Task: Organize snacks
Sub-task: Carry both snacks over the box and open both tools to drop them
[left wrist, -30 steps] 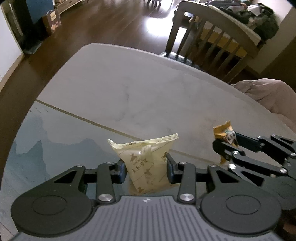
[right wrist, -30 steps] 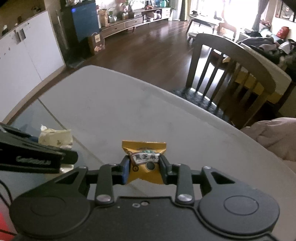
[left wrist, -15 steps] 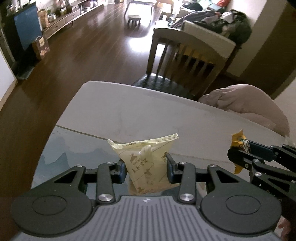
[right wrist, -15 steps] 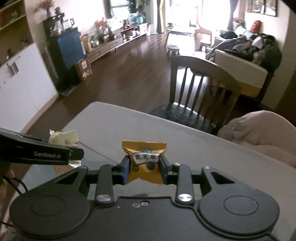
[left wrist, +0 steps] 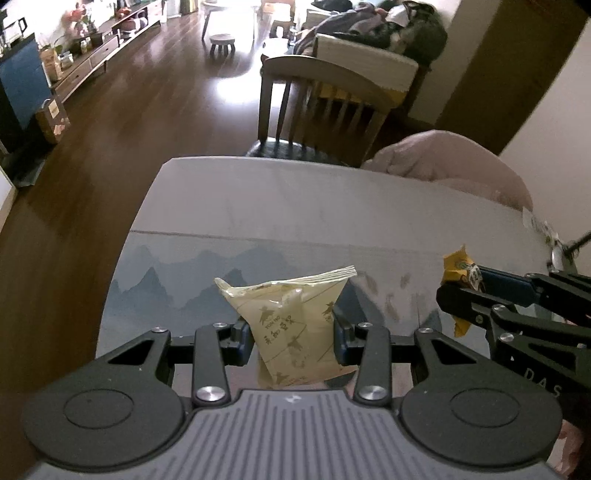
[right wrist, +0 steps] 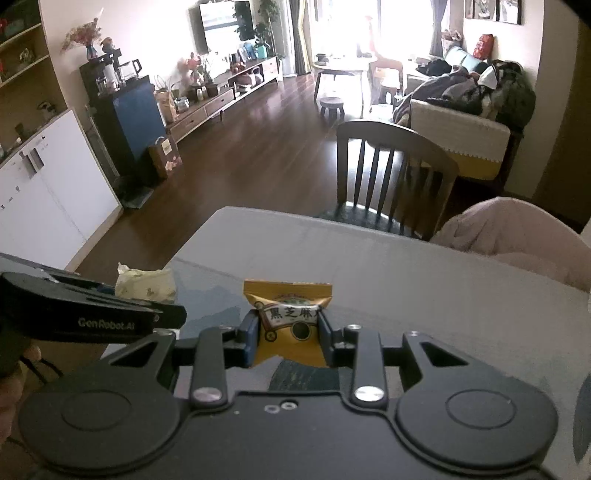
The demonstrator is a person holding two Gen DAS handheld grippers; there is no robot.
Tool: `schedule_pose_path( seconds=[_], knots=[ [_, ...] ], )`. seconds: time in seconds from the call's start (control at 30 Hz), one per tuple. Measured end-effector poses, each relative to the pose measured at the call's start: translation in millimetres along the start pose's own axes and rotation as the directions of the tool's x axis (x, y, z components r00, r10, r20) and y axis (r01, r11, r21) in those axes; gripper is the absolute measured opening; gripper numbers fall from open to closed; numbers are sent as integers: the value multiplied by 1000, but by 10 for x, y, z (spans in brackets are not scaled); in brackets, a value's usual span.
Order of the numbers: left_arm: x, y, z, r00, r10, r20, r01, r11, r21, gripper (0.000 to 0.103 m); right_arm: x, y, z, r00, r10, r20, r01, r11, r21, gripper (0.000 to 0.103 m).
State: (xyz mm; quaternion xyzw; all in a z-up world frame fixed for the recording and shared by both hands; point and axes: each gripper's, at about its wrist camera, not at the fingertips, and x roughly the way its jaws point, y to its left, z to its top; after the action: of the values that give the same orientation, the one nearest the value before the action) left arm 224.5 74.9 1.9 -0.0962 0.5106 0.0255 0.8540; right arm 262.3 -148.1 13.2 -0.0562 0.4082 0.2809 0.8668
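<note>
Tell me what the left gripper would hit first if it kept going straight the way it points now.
Probably the table. The left gripper, shut on the pale yellow snack packet, points down at the bare tabletop ahead, with nothing else in that line. How far off the surface lies is unclear.

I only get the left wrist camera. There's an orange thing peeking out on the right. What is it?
Observer: An orange snack packet, clamped upright in the right gripper; the right wrist view shows its full front, with a white label of dark characters.
Operator: Is there a TV in this room?
Observer: Yes, the right wrist view shows a wall-mounted screen far across the room, above a long low cabinet.
Operator: What does my pale packet look like from there?
Observer: Only the crinkled top of the pale yellow packet shows, poking above the left gripper, whose side reads GenRobot.AI.
</note>
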Motion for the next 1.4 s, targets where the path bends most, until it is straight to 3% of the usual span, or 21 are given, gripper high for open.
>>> schedule_pose_path(
  seconds=[0.27, 0.53, 0.87, 1.07, 1.4],
  knots=[
    [-259, 120, -457, 999, -18, -34, 20, 998, 54, 40, -226, 296, -357, 999, 38, -26, -38, 999, 18, 32],
    [-215, 328, -924, 994, -21, -105, 28, 997, 69, 40, -228, 503, -699, 996, 62, -66, -59, 997, 39, 32],
    [103, 418, -1534, 974, -36, -222, 54, 996, 75, 40, -18, 667, -1366, 986, 34, -161, -22, 997, 76, 32],
    [306, 316, -1785, 966, -22, -258, 57, 990, 130, 40, 166, 634, -1753, 973, 19, -231, 8, 993, 116, 32],
    [709, 236, -1985, 946, -5, -325, 57, 987, 152, 40, 392, 594, -1974, 954, 10, -299, 33, 990, 138, 32]
  ],
)
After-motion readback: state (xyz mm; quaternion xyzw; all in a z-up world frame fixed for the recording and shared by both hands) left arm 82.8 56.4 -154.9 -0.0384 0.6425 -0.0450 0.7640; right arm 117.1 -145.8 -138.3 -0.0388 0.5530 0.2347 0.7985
